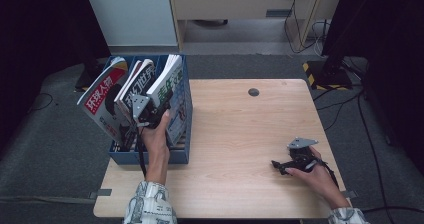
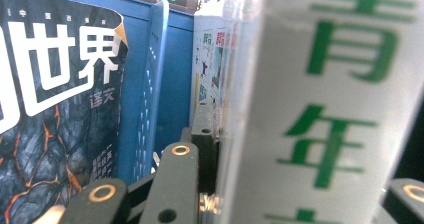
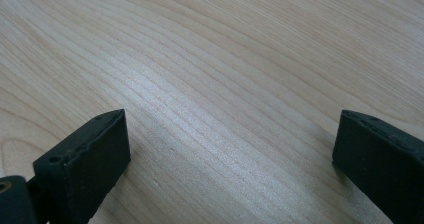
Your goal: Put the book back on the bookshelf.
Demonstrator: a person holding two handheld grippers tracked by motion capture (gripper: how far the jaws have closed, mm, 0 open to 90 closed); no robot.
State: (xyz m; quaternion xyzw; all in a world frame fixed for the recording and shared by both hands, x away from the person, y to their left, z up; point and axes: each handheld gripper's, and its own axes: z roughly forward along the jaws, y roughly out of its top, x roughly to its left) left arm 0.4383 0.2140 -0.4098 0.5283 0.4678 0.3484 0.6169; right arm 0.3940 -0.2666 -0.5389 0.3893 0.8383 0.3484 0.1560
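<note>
Over at the left edge of the wooden surface (image 1: 235, 134) stands a blue file box (image 1: 185, 79) with dividers, and three magazines lean in it. The left claw (image 1: 150, 111) is up among them, clenched on the white magazine with green characters (image 1: 170, 89), which sits in the rightmost compartment, tilted to the left with its top edge well above the box rim. In the left gripper view that magazine's cover (image 2: 320, 104) runs between the jaws, one jaw at each side of it, with a blue divider (image 2: 150, 84) just to its left. Beyond the divider leans the dark magazine with white characters and a cracked-lava pattern (image 2: 55, 99), in the middle compartment (image 1: 137, 86). The red-and-white magazine (image 1: 102, 101) slants out of the leftmost compartment, hanging over the box's left side.

The right claw (image 1: 290, 166) lies low on the bare surface near the right front corner, well apart from the box. Its jaws stand wide and released in the right gripper view, with wood grain (image 3: 225, 109) between them and nothing held.
</note>
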